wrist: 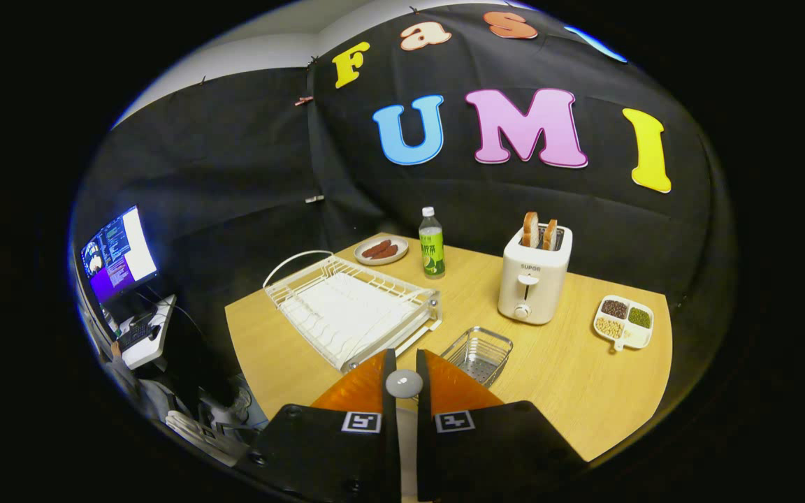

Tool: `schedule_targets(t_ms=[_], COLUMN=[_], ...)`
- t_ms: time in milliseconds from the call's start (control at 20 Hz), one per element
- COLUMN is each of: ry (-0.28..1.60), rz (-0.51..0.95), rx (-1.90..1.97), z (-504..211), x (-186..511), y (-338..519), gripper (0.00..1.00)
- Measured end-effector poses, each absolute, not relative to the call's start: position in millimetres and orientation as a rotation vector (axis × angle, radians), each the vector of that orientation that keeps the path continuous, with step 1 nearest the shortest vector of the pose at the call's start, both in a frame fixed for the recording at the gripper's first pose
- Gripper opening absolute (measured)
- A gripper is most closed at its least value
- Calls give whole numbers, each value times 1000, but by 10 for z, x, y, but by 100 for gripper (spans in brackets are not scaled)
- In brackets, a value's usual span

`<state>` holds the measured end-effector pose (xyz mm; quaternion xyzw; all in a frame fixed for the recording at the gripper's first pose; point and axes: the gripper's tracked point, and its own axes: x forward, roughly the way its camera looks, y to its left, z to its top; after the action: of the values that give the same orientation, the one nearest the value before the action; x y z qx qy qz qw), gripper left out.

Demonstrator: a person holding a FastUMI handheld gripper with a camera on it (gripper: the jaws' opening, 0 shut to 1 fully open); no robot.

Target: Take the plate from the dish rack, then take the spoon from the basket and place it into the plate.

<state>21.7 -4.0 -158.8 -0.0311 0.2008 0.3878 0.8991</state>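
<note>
My gripper point(403, 377) is held high above the table's near side, its fingers nearly together and pressed on a spoon point(403, 383), whose rounded grey end sticks up between the fingertips. A pale strip shows in the narrow gap lower down; I cannot tell what it is. Just beyond the left finger lies the white wire dish rack point(346, 307), with nothing standing in its slots. Just beyond the right finger sits the small metal mesh basket point(479, 353), which looks empty.
On the wooden table point(584, 391) stand a white toaster point(534, 279) holding two bread slices, a green bottle point(432, 244), a small plate of brown food point(381, 250) and a divided dish of beans point(623, 321). A monitor point(117, 255) and desk are off to the left.
</note>
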Motion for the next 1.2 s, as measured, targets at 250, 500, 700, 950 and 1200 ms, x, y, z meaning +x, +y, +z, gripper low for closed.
schedule_targets(t_ms=[250,500,700,950,1200], ry=[472,539,587,628,635], rz=[827,823,840,836,831], rx=[-140,-178,-154,-159,-128], z=[-2011,-2361,-2438,-2536,-2500], x=[73,-53,-217,-304,-252], y=[-45,-28,13,-48,-25], gripper=[13,15,18,24,20])
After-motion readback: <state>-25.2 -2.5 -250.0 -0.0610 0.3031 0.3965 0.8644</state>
